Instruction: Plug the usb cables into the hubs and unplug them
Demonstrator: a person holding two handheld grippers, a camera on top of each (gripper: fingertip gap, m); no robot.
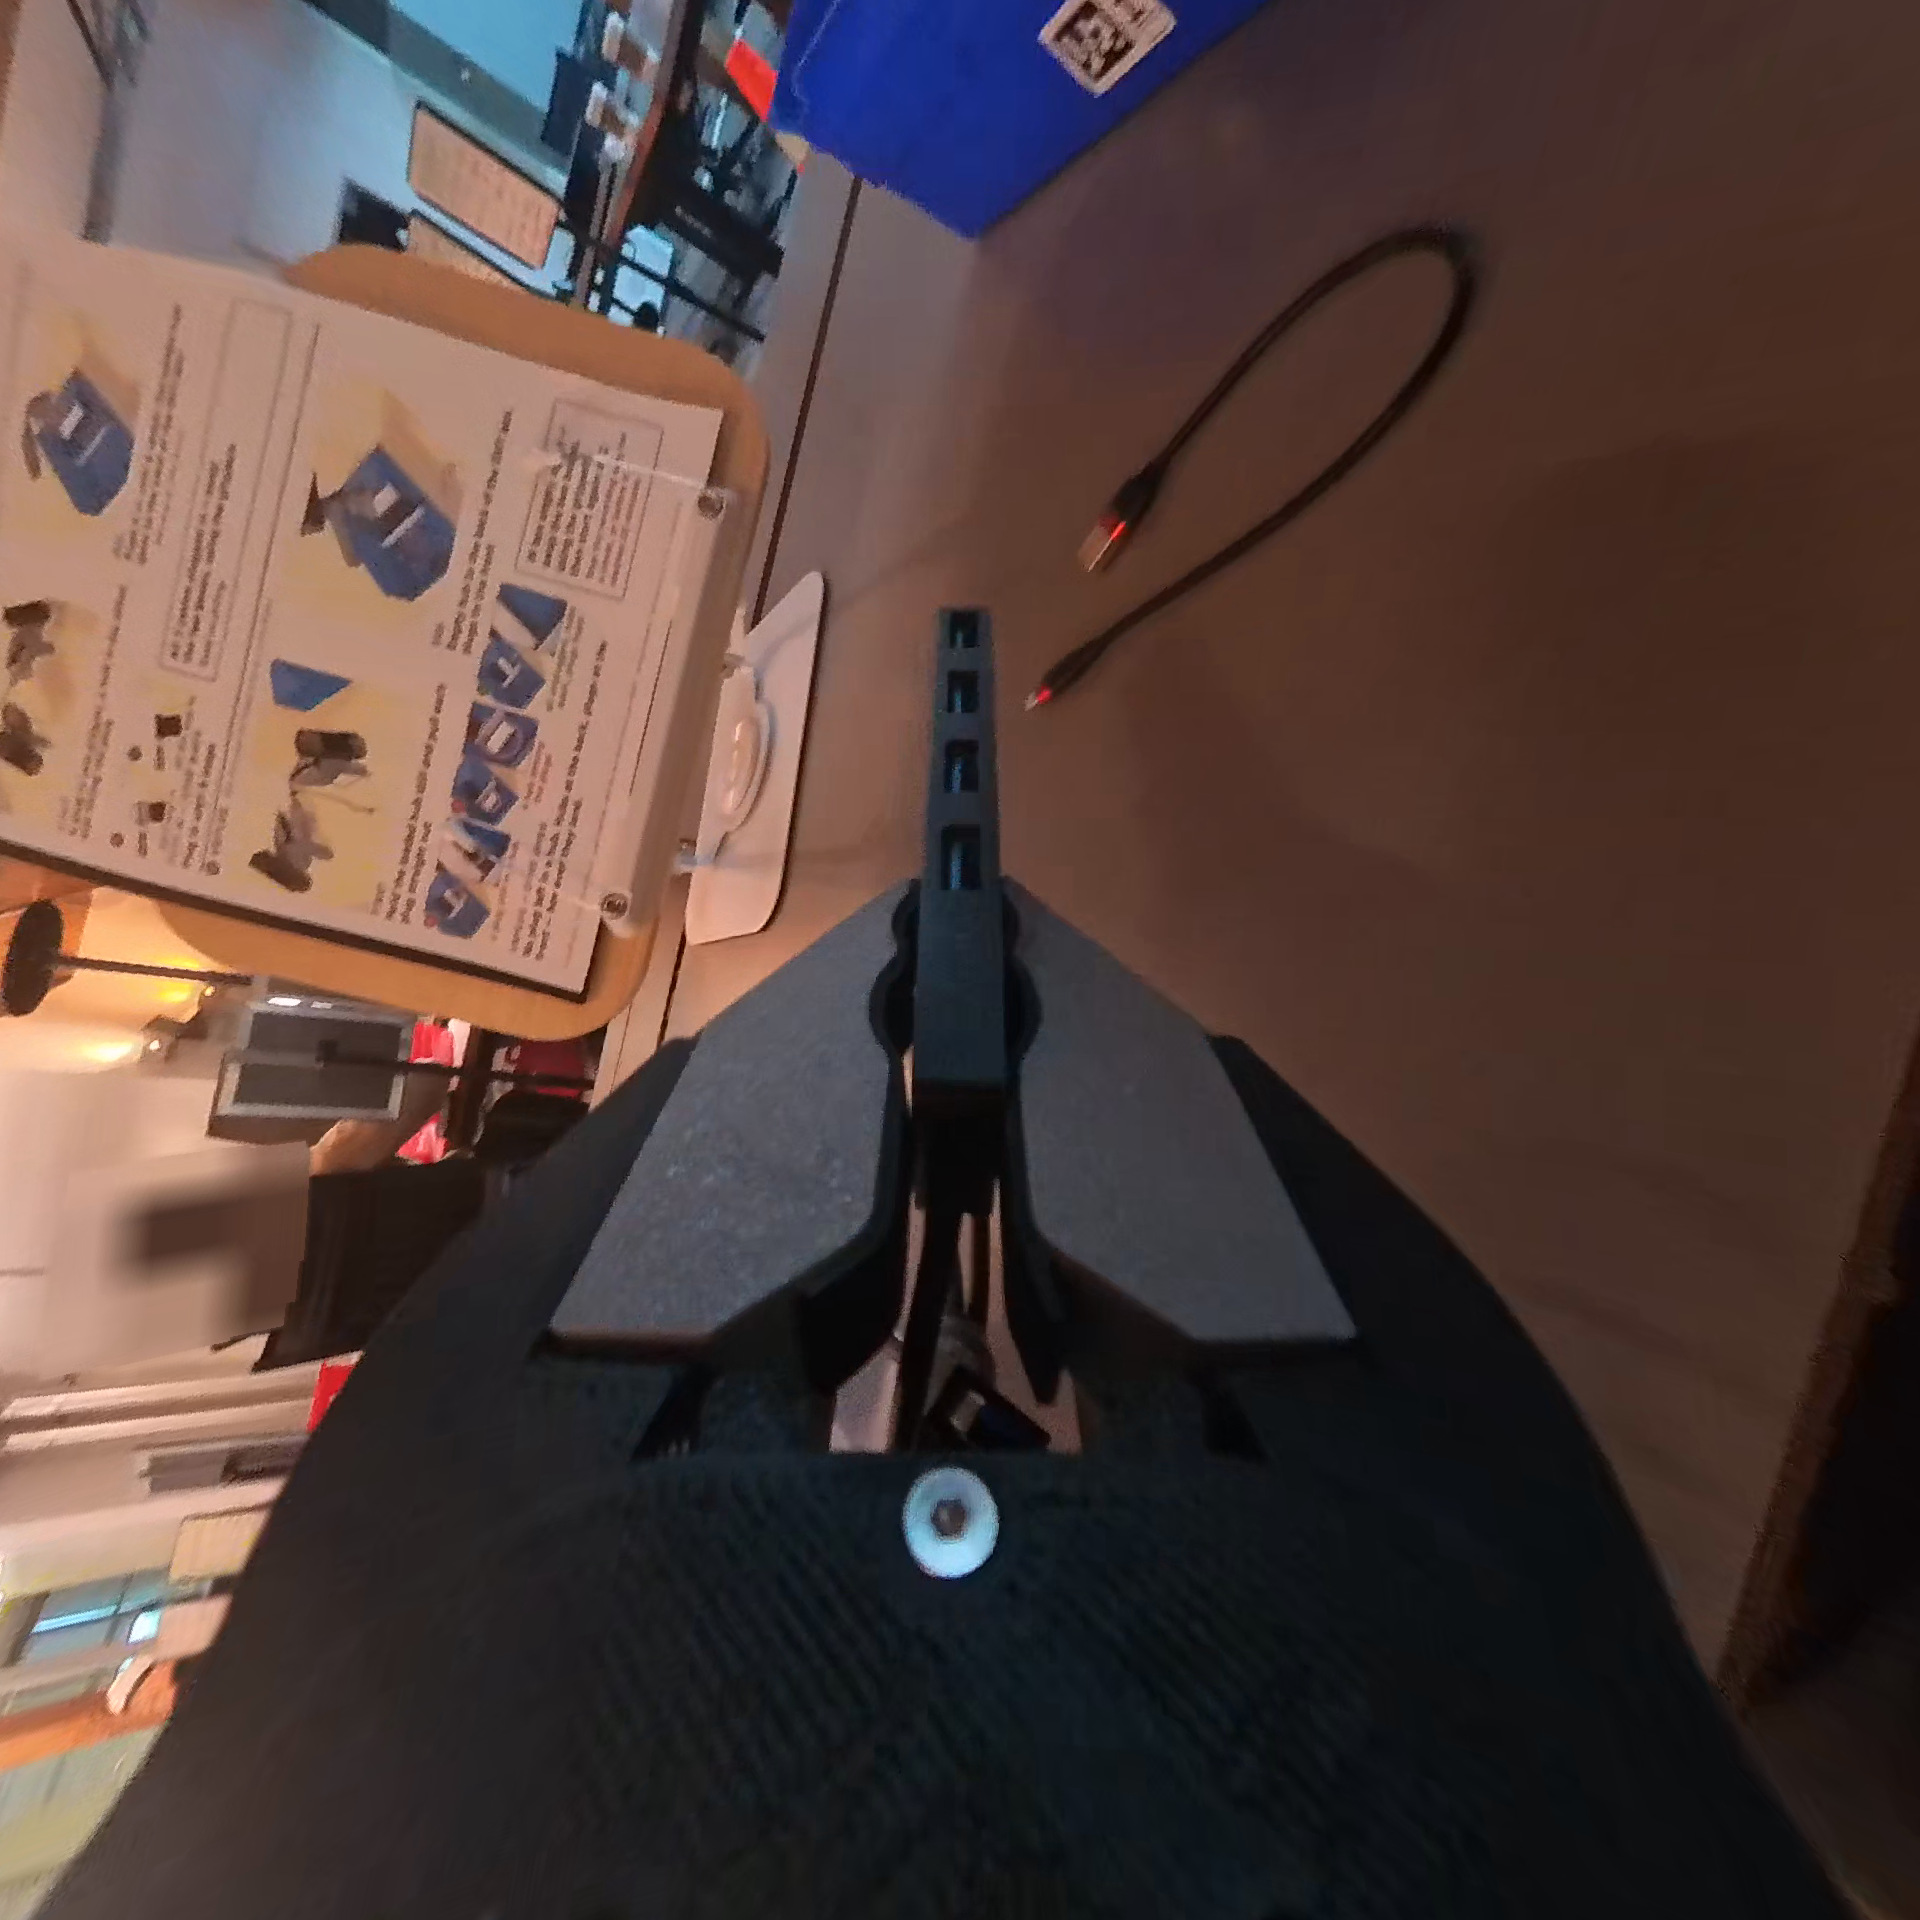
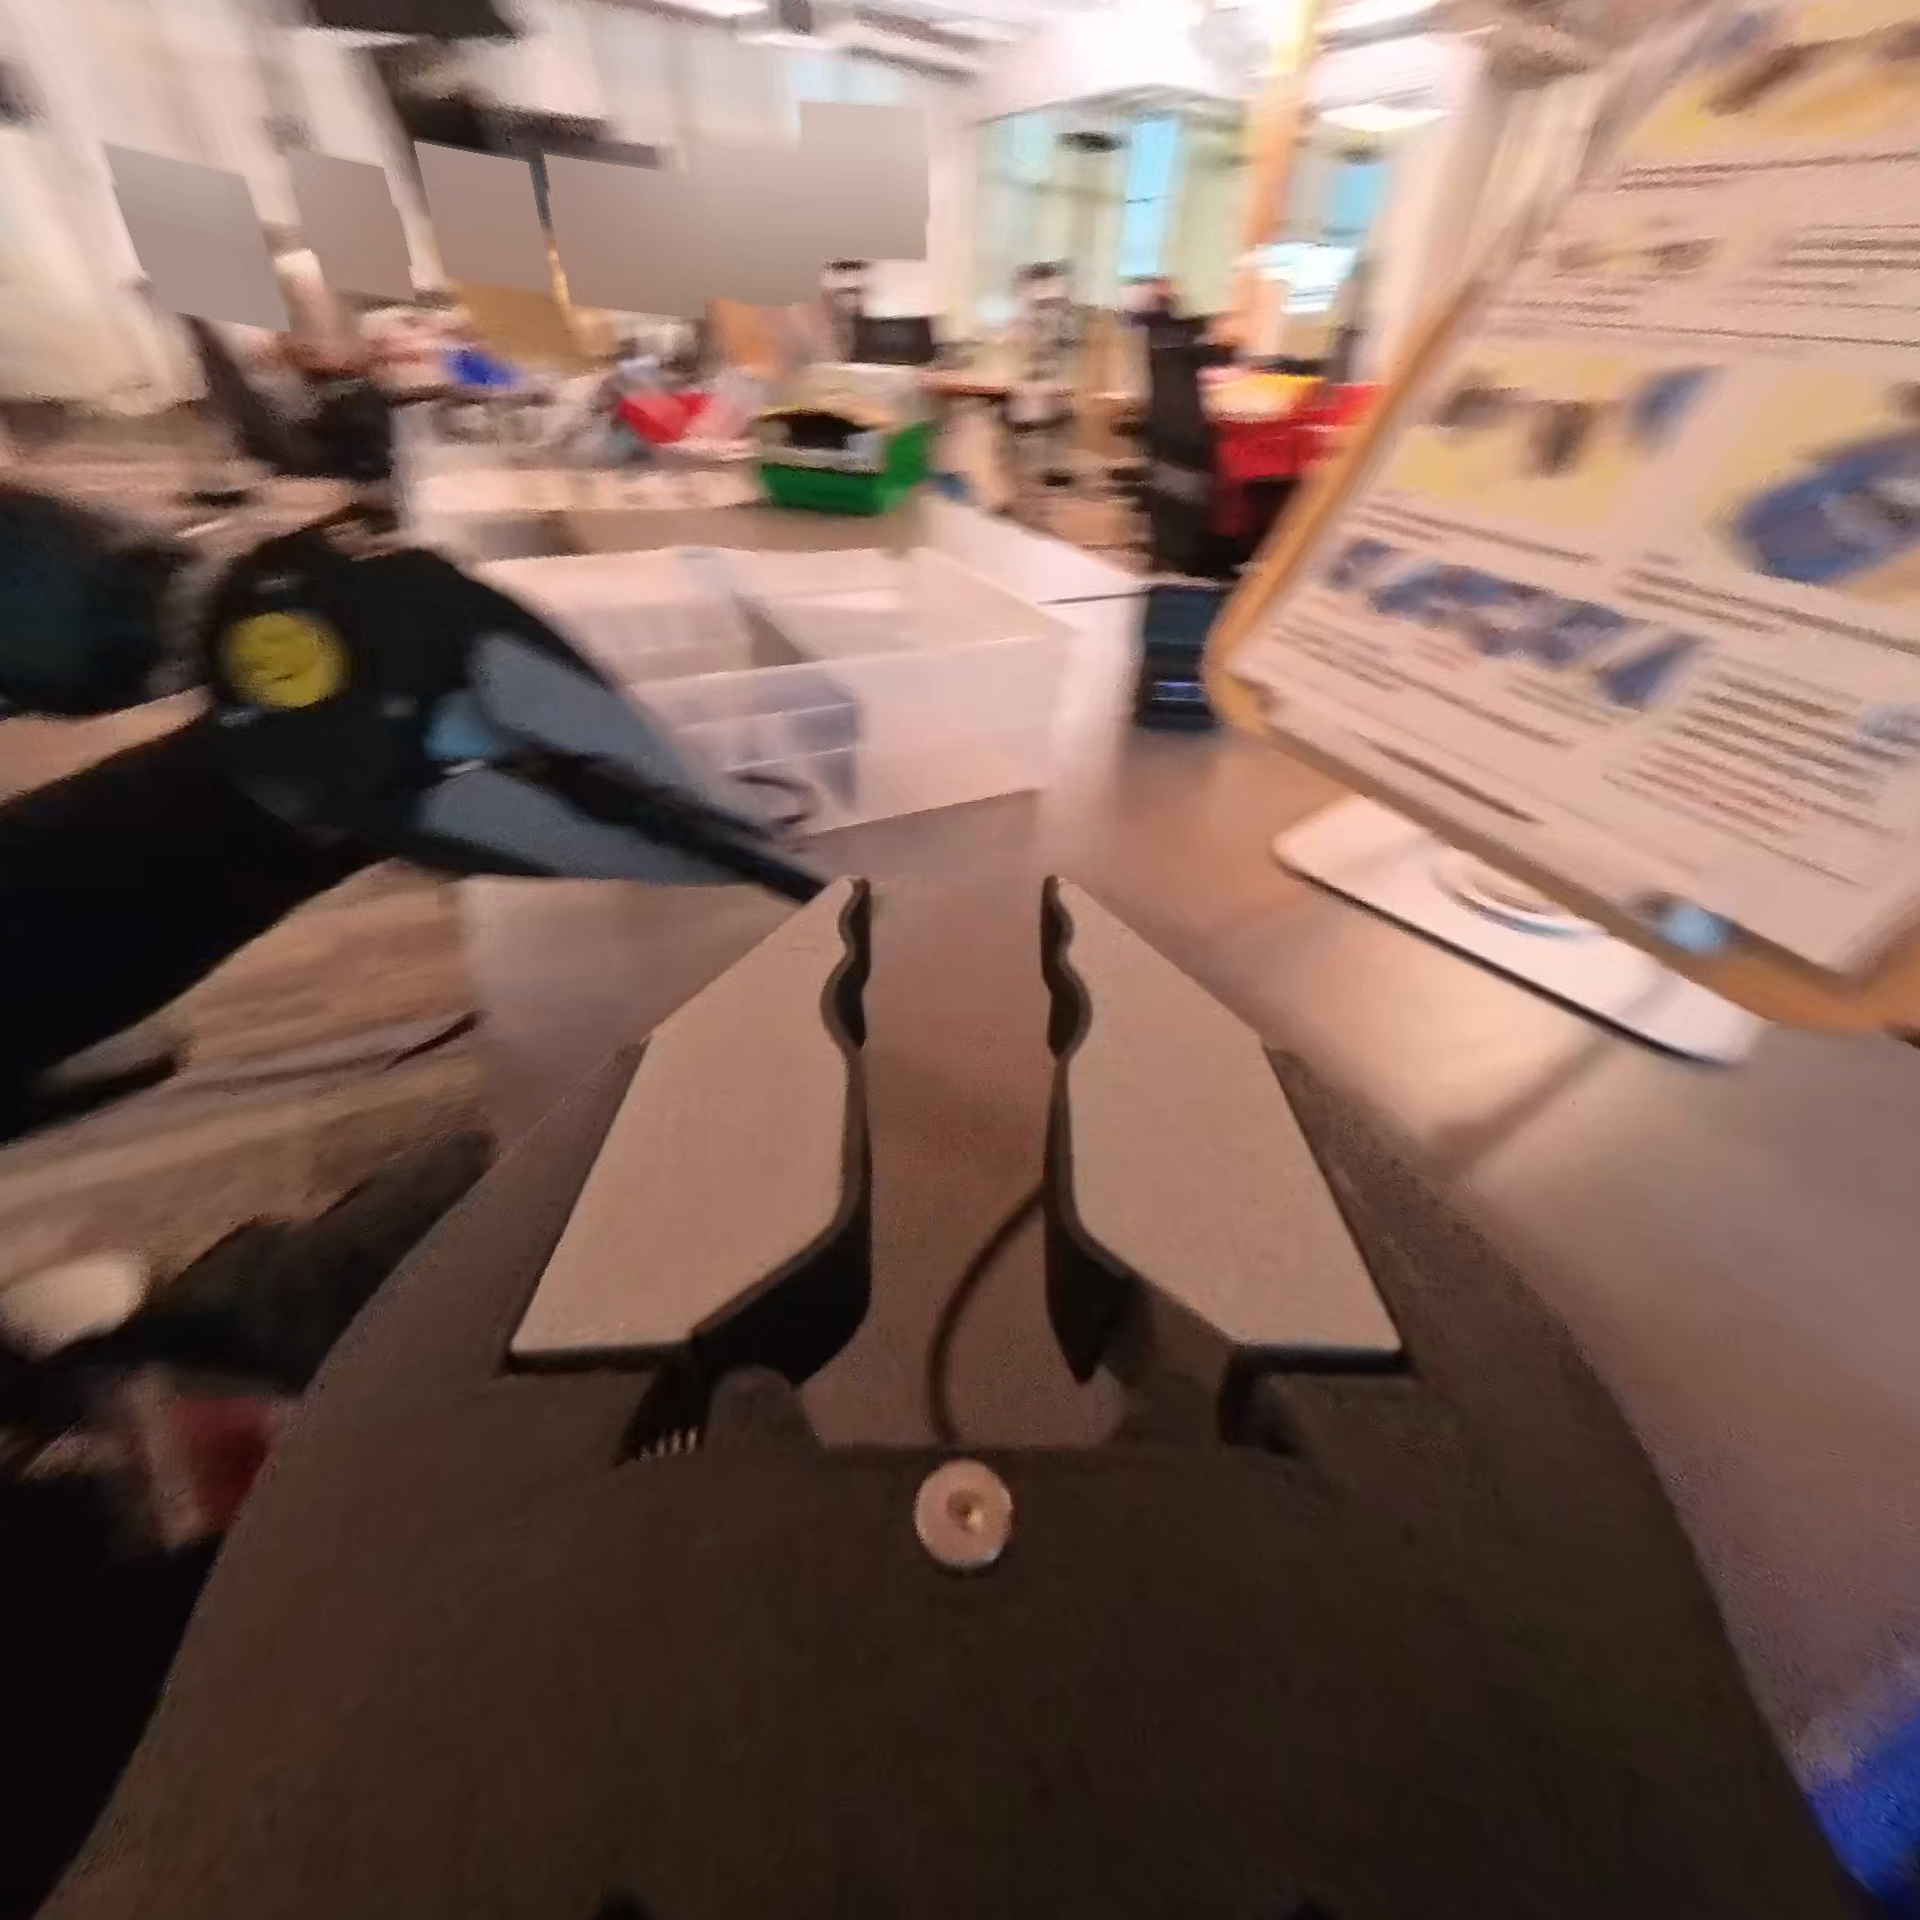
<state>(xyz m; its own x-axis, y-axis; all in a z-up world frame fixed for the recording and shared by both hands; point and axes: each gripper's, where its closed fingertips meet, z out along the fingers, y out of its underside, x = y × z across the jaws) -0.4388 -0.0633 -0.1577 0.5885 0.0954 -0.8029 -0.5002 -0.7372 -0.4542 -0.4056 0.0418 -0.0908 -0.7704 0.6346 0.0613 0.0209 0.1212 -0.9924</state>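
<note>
My left gripper is shut on a black USB hub with several blue ports, held on edge above the brown table. A black USB cable with red-marked plugs lies loose on the table, to the right of the hub and apart from it. My right gripper is open and empty over the table; a thin black cable runs beneath its fingers. The left gripper shows blurred at the left of the right wrist view.
An instruction sheet on a wooden board stands on a white base left of the hub; it also shows in the right wrist view. A blue bin sits at the far edge. Clear plastic boxes stand ahead of the right gripper. Spacing between my two grippers at the tips: around 15 cm.
</note>
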